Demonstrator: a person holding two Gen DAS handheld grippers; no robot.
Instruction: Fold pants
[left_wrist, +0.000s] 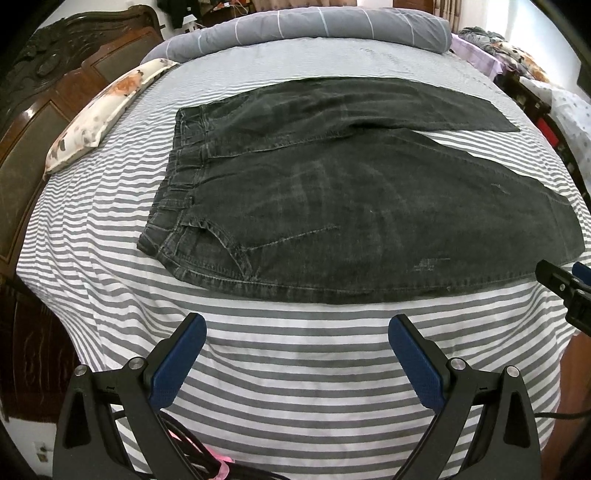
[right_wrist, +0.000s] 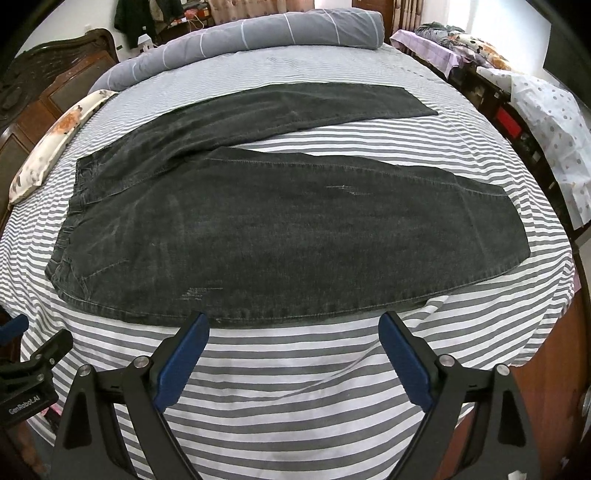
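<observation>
- I'm seeing the dark jeans (left_wrist: 332, 192) lying flat on the striped bedsheet (left_wrist: 295, 369), waistband left, legs splayed right.
- I'm holding the left gripper (left_wrist: 297, 325) and the right gripper (right_wrist: 293, 321) near the jeans' near edge, jaws spread, gripping nothing.

I see pants (left_wrist: 332, 192) lying flat on the bed (left_wrist: 295, 369), waistband left, legs right; a pillow (left_wrist: 99, 114) lies farther left.
</observation>
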